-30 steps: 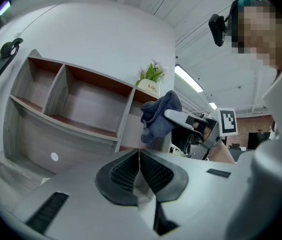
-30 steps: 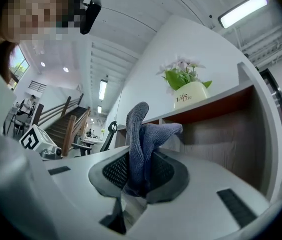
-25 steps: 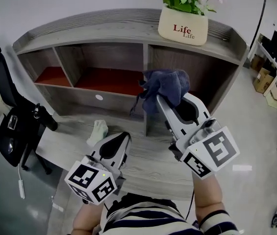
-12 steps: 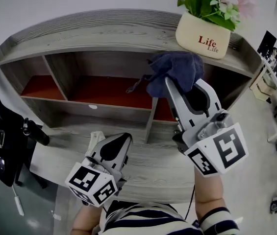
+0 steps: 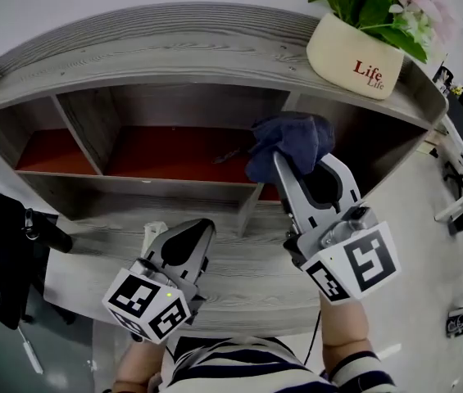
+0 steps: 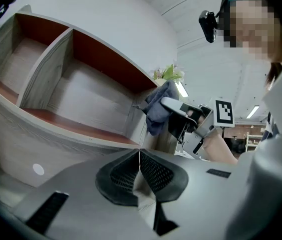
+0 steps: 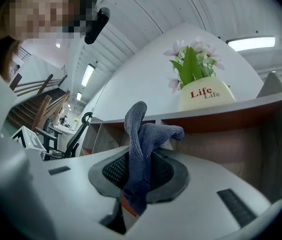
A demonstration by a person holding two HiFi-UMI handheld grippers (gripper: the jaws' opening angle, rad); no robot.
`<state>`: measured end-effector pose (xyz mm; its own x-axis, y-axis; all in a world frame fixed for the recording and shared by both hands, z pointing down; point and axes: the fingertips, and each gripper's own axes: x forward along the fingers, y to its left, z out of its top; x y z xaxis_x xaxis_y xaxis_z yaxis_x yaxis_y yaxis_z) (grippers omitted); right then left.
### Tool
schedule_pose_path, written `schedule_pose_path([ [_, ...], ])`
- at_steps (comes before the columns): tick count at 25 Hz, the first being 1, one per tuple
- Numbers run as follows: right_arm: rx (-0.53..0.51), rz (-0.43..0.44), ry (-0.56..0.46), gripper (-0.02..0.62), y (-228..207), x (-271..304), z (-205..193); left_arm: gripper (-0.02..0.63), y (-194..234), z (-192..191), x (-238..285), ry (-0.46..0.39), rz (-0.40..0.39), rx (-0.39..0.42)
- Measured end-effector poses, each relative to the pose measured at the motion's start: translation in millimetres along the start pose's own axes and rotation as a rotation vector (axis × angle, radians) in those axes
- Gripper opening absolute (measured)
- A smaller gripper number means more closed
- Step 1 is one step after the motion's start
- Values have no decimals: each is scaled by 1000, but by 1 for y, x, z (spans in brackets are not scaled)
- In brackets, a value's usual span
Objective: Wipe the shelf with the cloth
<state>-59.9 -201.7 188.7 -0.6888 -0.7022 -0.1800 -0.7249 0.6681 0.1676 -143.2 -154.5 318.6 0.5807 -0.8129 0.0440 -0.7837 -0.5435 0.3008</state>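
A grey wooden shelf with red-floored compartments stands on the desk ahead. My right gripper is shut on a dark blue cloth. It holds the cloth up in front of the upright divider, at the mouth of the right compartment. In the right gripper view the cloth rises bunched from between the jaws of the right gripper. My left gripper hovers low over the desk surface, shut with nothing in it. In the left gripper view the left gripper has its jaws pressed together, and the cloth shows beyond them.
A cream flower pot with pink flowers sits on the shelf top at the right. A small white crumpled thing lies on the desk by my left gripper. A black office chair stands at the left, with the floor and other desks at the right.
The head view has swung and closed in on the shelf. My right gripper still holds the cloth by the divider, slightly lower than half a second ago. The left gripper has barely moved.
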Motion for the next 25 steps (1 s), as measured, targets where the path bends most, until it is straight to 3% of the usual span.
schedule_pose_path([
  [13,102,44,142,80,2,-18,-84,23,-11,-25,11,27,73,-23],
  [25,89,72,249,80,12,-26,-149,23,-11,-35,8,28,157,-22],
])
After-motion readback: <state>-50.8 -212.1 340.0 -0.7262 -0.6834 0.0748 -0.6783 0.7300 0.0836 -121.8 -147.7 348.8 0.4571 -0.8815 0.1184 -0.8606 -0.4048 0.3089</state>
